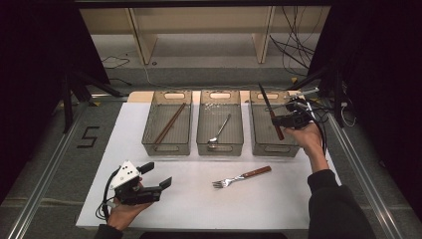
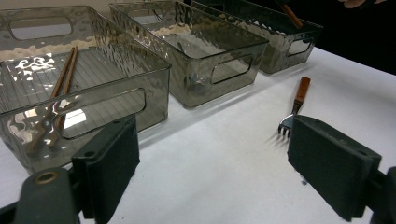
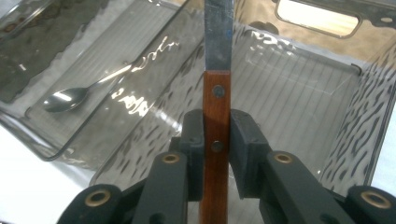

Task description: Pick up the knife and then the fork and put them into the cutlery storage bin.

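- Right gripper [image 3: 217, 135]: jaws clamped on the brown wooden handle of a steel-bladed table knife [image 3: 217, 88]. Grip sits near the handle's rivets, blade pointing away from the hand, so the knife can go into a bin blade first.
- Knife position: held in the air over the right-hand smoked clear plastic bin [image 1: 273, 130], not yet resting on its floor.
- Sorting logic, as judged: one kind of cutlery per bin. Left bin [image 1: 167, 128] holds a pair of brown wooden chopsticks [image 1: 169, 122]; middle bin [image 1: 219, 127] holds a silver metal spoon [image 1: 219, 131]; the right bin appears reserved for knives.
- Left gripper [image 1: 158, 179]: jaws wide apart, holding nothing, resting low over the white desk [image 1: 199, 199] at the near left.
- Wooden-handled steel fork [image 1: 242, 177] lies loose on the desk in front of the bins, between the left gripper's jaws in its own view; probably the next pick.
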A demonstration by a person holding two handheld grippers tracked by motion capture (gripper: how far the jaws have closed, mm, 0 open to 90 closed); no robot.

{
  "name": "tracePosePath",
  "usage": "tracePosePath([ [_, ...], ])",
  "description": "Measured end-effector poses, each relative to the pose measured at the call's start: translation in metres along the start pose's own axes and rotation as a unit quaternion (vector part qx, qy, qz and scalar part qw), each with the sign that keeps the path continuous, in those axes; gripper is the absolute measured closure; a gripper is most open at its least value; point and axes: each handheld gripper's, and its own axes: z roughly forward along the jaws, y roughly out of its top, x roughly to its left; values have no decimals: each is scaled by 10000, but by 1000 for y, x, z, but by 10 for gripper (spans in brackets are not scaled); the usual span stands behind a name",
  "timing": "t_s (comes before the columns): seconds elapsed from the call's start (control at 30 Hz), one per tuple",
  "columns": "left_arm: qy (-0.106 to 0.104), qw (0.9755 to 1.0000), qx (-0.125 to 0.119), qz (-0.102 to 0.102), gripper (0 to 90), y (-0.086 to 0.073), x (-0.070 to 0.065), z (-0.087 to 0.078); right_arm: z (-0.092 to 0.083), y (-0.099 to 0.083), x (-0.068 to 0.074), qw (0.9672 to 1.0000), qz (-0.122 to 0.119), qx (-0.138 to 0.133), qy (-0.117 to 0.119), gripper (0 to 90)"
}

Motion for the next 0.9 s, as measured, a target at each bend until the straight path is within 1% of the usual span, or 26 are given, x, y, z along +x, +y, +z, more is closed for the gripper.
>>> tracePosePath([
  [0.17, 3, 10000, -4, 5, 163, 0, 0, 0, 7, 0, -1, 9999, 68, 98, -29, 770],
  [0.43, 4, 10000, -10, 5, 163, 0, 0, 0, 15, -3, -2, 9995, 245, 204, -74, 770],
  [0.7, -2, 10000, 8, 37, 162, 0, 0, 0, 19, -7, -3, 9991, 312, 252, -97, 770],
  [0.8, -2, 10000, 6, 39, 163, 0, 0, 0, 22, -8, -3, 9989, 317, 324, -152, 769],
  [0.9, -1, 10000, 3, 38, 163, 0, 0, 0, 24, -9, -2, 9987, 328, 361, -155, 769],
])
